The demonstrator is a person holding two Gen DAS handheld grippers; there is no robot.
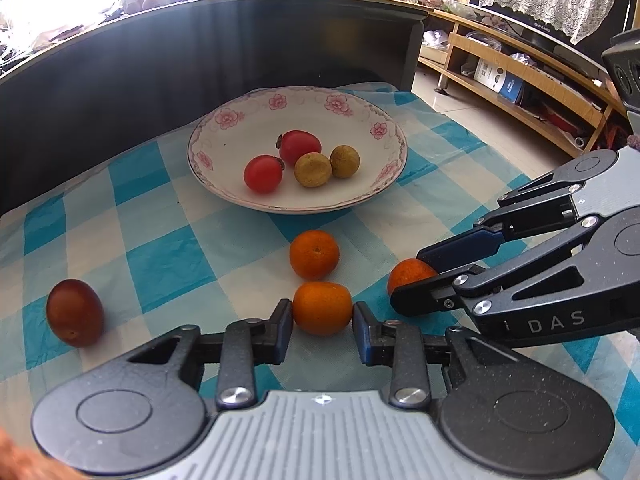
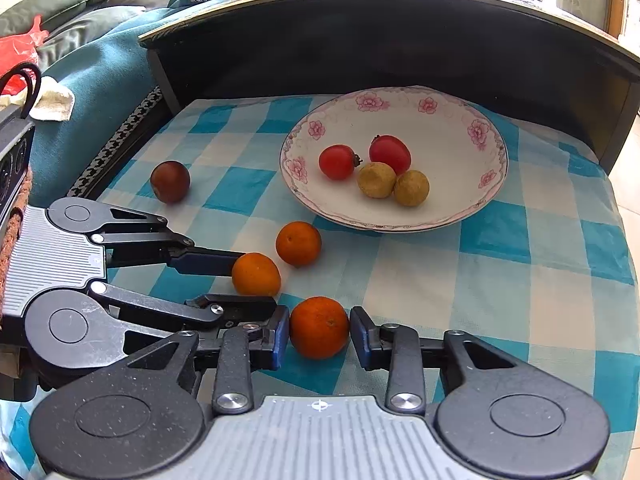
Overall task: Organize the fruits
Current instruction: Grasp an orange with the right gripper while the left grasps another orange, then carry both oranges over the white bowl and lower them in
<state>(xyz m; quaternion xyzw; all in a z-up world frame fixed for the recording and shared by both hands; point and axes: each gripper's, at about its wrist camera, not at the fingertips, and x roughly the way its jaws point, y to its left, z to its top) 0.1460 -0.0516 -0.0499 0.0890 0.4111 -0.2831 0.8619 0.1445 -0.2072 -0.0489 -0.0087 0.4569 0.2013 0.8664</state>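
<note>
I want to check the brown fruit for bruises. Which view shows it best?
The left wrist view: the brown fruit sits near and large, unobstructed. The right wrist view shows it smaller and farther off, also unobstructed.

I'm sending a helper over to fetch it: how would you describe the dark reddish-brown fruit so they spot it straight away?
Start at the flowered plate on the blue checked cloth. Look off the plate, toward the cloth's edge by the teal-covered sofa. The dark fruit lies there alone, maroon-brown, unlike the three orange citrus nearer the claws.
</note>
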